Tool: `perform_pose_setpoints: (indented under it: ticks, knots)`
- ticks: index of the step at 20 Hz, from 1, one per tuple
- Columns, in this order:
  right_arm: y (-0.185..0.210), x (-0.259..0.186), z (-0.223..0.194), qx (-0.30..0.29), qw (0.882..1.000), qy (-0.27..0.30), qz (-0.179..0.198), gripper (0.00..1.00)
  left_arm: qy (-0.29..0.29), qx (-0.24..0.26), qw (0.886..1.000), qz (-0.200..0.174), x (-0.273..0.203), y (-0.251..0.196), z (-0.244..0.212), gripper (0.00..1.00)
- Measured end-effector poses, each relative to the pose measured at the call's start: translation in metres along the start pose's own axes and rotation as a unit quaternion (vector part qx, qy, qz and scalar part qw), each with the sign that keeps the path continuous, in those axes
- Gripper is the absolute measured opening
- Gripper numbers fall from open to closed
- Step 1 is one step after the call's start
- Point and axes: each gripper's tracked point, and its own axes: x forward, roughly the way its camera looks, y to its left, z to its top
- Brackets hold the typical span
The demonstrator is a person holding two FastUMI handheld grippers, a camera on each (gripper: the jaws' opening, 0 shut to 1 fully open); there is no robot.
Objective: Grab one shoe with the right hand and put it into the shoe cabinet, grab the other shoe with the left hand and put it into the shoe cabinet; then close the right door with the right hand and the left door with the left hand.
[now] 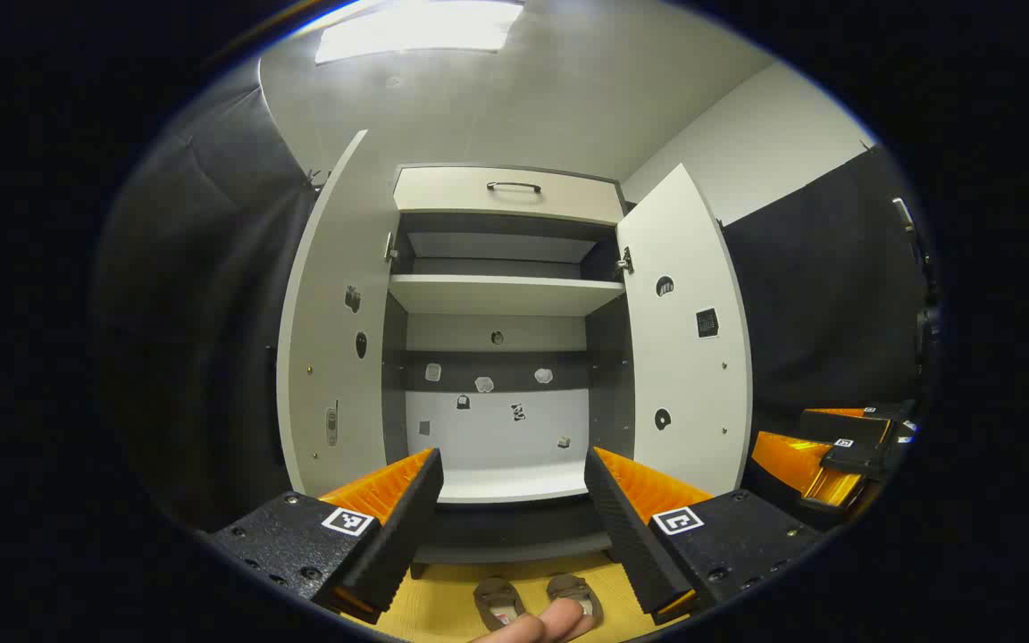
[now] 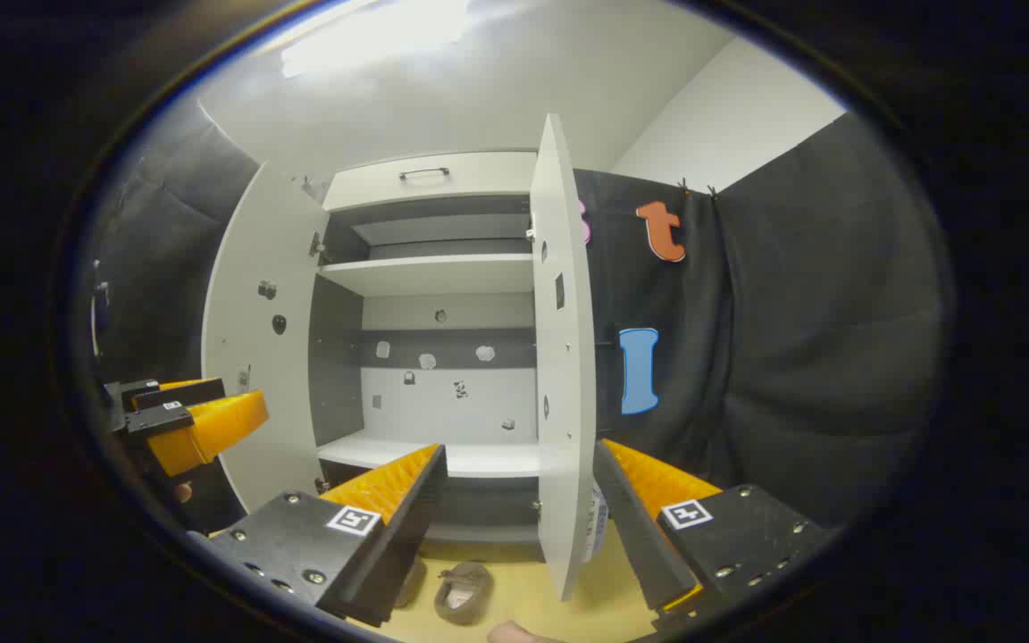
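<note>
Two brown shoes lie side by side on the yellow floor in front of the white shoe cabinet. Both cabinet doors, left and right, stand wide open and the shelves are bare. My left gripper is open, held above the shoes and facing the cabinet. My right gripper is open too, nothing between its fingers, with the right door edge-on straight ahead. One shoe lies below it; the other shoe is partly hidden by a finger.
A fingertip shows at the bottom edge of the left gripper view. The right gripper hangs off to the right there, and the left gripper shows at the left in the right gripper view. Black cloth walls flank the cabinet.
</note>
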Motion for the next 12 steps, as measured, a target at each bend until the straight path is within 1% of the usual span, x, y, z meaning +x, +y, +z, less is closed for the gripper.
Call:
perform_pose_setpoints:
  ticks: [3,4,5,8,12]
  knots:
    - [0.002,0.002,-0.003,0.001,1.000,0.002,0.000,0.98,0.003,-0.002,1.000,0.000,0.004,0.000,-0.003,0.97]
    - [0.002,0.004,-0.004,0.001,1.000,0.003,0.001,0.94,0.001,-0.002,1.000,0.001,0.005,0.001,-0.002,0.98]
    - [0.002,0.005,-0.004,0.002,1.000,0.004,0.001,0.98,-0.003,-0.002,1.000,0.002,0.006,0.002,-0.001,0.98]
    - [0.001,0.006,-0.008,0.002,1.000,0.005,0.000,0.98,-0.012,-0.004,1.000,0.010,0.009,0.006,0.000,0.98]
    - [-0.001,0.011,-0.018,-0.001,1.000,0.013,-0.005,0.98,-0.007,-0.009,1.000,0.010,0.015,0.006,-0.006,0.98]
